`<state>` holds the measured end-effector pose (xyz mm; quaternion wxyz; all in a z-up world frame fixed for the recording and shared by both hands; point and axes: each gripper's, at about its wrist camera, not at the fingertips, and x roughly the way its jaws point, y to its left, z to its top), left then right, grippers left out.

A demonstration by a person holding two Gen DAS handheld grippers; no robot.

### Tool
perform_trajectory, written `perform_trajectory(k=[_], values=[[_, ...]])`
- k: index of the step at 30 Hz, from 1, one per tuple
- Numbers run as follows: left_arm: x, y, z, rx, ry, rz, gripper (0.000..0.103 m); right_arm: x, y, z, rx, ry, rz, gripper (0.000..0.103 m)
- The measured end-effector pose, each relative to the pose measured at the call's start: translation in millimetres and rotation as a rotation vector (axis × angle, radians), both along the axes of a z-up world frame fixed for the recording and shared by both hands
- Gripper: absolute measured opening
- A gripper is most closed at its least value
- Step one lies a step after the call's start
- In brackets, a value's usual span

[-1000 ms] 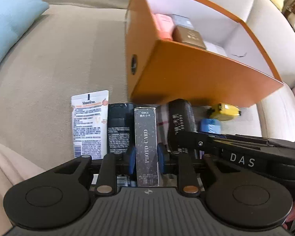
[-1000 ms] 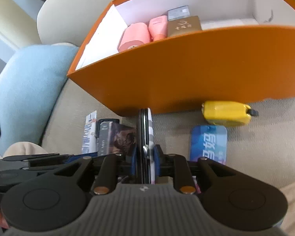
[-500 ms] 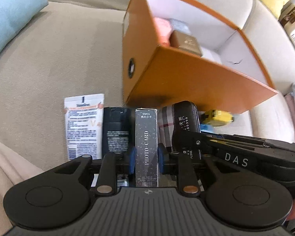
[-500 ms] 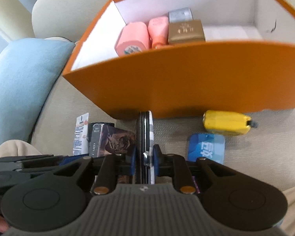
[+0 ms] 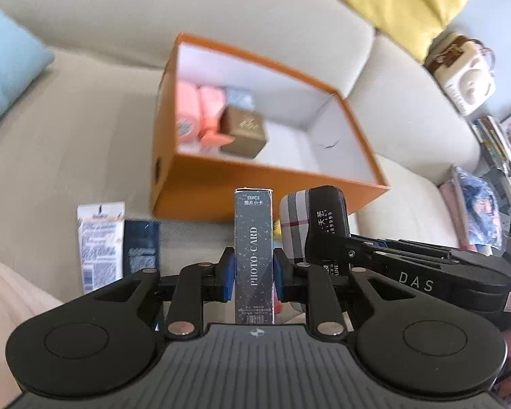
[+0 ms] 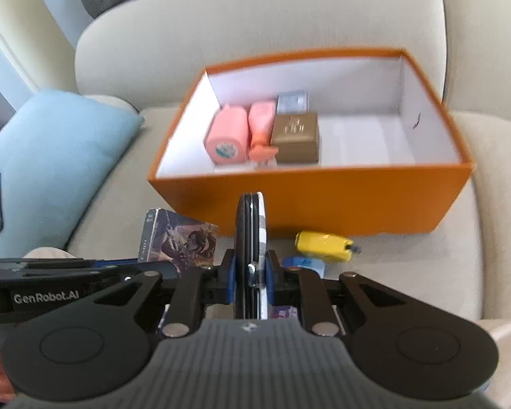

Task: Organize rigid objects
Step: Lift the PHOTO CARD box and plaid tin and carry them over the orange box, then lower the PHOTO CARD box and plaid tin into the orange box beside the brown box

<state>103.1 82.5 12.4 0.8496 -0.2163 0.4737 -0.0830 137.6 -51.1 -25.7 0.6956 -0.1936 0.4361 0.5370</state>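
A: Left wrist view: left gripper [image 5: 253, 269] clamps the photo-card box [image 5: 253, 255], short of the orange box [image 5: 255, 194].

B: Right gripper [image 6: 251, 272] pinches a flat case [image 6: 251, 235], perhaps plaid. Four items packed; tube [image 5: 100, 238], yellow thing [image 6: 323, 246] remain outside.

Beige sofa seat [image 6: 460, 272] under orange box [image 6: 323, 197], yellow item [image 6: 323, 246], white tube [image 5: 100, 242], blue cushion [image 6: 51, 156].

Sofa: we see the beige woven cloth sofa seat [image 6: 426, 272], matt and slightly rough.
Box: our orange cardboard box [image 6: 323, 197] looks smooth, white paper inside.
Carton: the dark speckled photo-card carton [image 5: 253, 255] looks glossy.
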Motion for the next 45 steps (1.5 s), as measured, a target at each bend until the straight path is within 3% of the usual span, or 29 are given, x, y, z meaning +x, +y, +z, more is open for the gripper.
perform_trajectory(k=[11,23,31,45], values=[[22.8,-22.8,48.3,0.011,-0.085,-0.042,0.025,21.3,-28.5,58.9,0.103,-0.052,-0.041,0.017],[85.3,-39.2,57.9,0.001,-0.129,-0.068,0.025,70.8,-7.5,84.9,0.137,-0.136,-0.091,0.017],[142.7,-41.2,35.1,-0.071,-0.105,-0.101,0.025,108.1,41.1,75.9,0.072,-0.169,-0.056,0.017],[231.1,-41.3,-39.1,-0.168,0.065,-0.074,0.025,167.1,115.1,9.4,-0.1,-0.171,-0.014,0.017]])
